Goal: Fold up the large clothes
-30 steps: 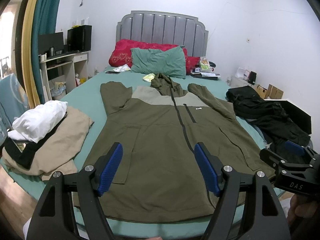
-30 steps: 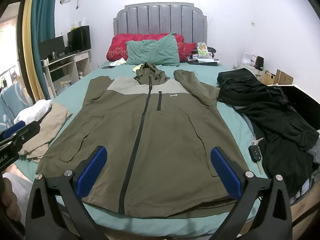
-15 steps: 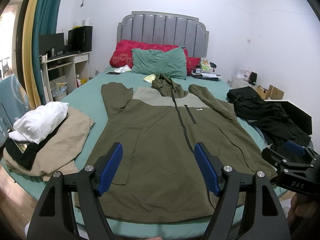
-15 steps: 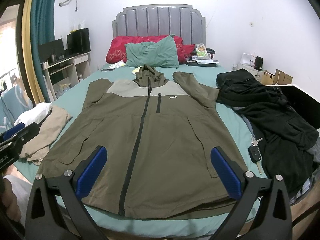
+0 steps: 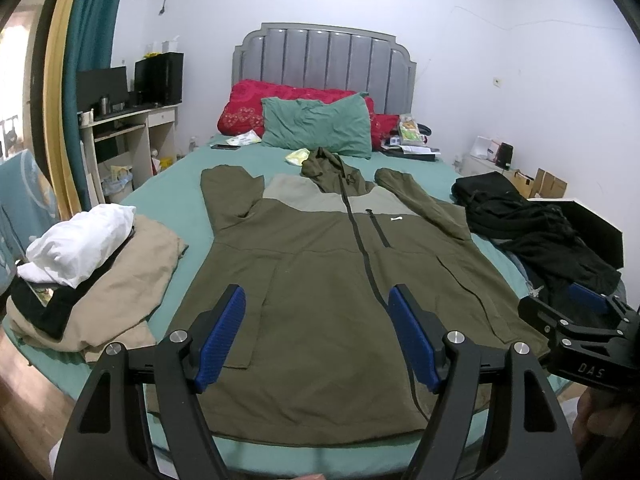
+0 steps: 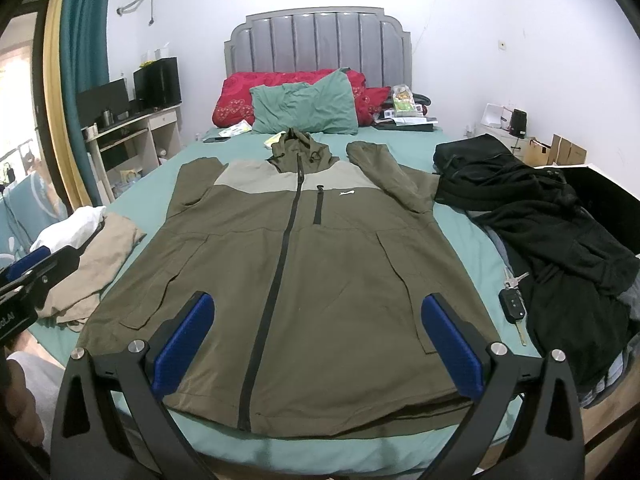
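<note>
Hovering at bed's foot | left gripper point(image 5: 316, 334) and right gripper point(image 6: 316, 346): jaws apart, empty | olive jacket point(image 6: 288, 280) lay flat on bed point(image 6: 460, 216), unfolded | next: likely grasp a sleeve.

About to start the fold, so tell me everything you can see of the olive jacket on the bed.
The olive jacket lies flat, front up, on the teal bed sheet, hem toward the cameras, hood toward the pillows. It looks like a thin woven shell, with a paler grey-green yoke, a closed black centre zip, a short black chest zip beside a small white logo, and slanted side pockets. Both sleeves are folded in along the body. Neither gripper touches it; the black clothes on one side and the beige pile on the other lie apart from it.
</note>
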The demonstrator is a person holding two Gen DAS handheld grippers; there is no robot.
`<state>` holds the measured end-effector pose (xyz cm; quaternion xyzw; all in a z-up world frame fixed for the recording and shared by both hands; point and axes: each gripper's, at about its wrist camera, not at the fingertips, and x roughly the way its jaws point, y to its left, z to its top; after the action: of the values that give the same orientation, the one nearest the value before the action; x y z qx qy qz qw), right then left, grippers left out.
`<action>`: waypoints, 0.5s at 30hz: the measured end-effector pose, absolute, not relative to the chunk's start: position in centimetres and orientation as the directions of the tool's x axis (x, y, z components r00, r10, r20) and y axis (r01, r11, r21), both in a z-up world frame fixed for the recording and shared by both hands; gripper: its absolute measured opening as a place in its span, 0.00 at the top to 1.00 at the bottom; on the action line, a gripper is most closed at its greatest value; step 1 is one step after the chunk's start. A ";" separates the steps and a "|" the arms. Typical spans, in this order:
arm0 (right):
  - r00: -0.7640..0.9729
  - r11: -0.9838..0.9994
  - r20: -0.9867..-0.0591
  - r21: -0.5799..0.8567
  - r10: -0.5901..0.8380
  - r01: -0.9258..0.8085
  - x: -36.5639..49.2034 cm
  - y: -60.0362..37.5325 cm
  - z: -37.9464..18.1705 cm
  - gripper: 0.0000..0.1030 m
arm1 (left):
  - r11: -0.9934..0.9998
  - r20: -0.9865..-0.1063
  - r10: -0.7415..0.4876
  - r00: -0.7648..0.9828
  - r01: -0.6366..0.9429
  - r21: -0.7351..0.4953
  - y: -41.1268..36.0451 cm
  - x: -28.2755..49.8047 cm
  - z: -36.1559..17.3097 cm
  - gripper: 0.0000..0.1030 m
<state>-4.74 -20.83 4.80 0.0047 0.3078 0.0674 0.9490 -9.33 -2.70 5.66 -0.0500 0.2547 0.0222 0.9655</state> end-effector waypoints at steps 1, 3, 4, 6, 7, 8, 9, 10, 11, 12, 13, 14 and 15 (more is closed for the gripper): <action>0.802 0.991 -0.583 0.051 0.132 -0.126 -4.7 -20.8 4.8 0.01 | 0.994 -0.494 0.016 0.869 -0.068 -0.086 -2.7 -9.3 5.6 0.25; 0.802 0.991 -0.583 0.051 0.131 -0.125 -4.7 -20.8 4.8 0.01 | 0.994 -0.495 0.018 0.868 -0.068 -0.083 -2.8 -9.4 5.7 0.25; 0.801 0.991 -0.584 0.052 0.131 -0.124 -4.7 -20.8 4.8 0.01 | 0.994 -0.493 0.018 0.870 -0.067 -0.083 -2.7 -9.4 5.6 0.25; 0.801 0.991 -0.584 0.051 0.131 -0.125 -4.8 -20.8 4.8 0.01 | 0.994 -0.493 0.016 0.870 -0.065 -0.083 -2.8 -9.4 5.7 0.25; 0.801 0.991 -0.584 0.051 0.130 -0.124 -4.8 -20.8 4.8 0.01 | 0.994 -0.493 0.017 0.870 -0.067 -0.083 -2.8 -9.4 5.6 0.25; 0.802 0.991 -0.583 0.051 0.130 -0.123 -4.8 -20.8 4.7 0.01 | 0.994 -0.493 0.016 0.870 -0.066 -0.083 -2.8 -9.4 5.7 0.25; 0.802 0.991 -0.583 0.052 0.131 -0.124 -4.8 -20.8 4.7 0.01 | 0.994 -0.494 0.016 0.869 -0.065 -0.083 -2.9 -9.4 5.6 0.25; 0.802 0.991 -0.583 0.052 0.130 -0.123 -4.8 -20.8 4.7 0.01 | 0.994 -0.494 0.015 0.869 -0.064 -0.083 -2.9 -9.4 5.7 0.25; 0.802 0.991 -0.582 0.051 0.130 -0.123 -4.8 -20.8 4.7 0.01 | 0.995 -0.494 0.014 0.869 -0.064 -0.083 -3.0 -9.5 5.8 0.25; 0.802 0.991 -0.583 0.052 0.130 -0.122 -4.7 -20.8 4.7 0.01 | 0.994 -0.495 0.016 0.869 -0.065 -0.082 -3.0 -9.4 5.7 0.25; 0.802 0.991 -0.583 0.053 0.130 -0.122 -4.7 -20.8 4.7 0.01 | 0.994 -0.495 0.015 0.869 -0.065 -0.083 -3.0 -9.4 5.7 0.25; 0.802 0.991 -0.583 0.053 0.130 -0.123 -4.7 -20.8 4.7 0.01 | 0.994 -0.495 0.015 0.869 -0.064 -0.083 -3.0 -9.4 5.8 0.25; 0.802 0.991 -0.583 0.052 0.130 -0.122 -4.7 -20.9 4.7 0.01 | 0.994 -0.495 0.016 0.869 -0.065 -0.082 -3.1 -9.4 5.7 0.25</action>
<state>-4.74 -20.87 4.66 0.0060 0.3077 0.0665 0.9491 -9.38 -3.06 5.71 -0.0482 0.2550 0.0212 0.9655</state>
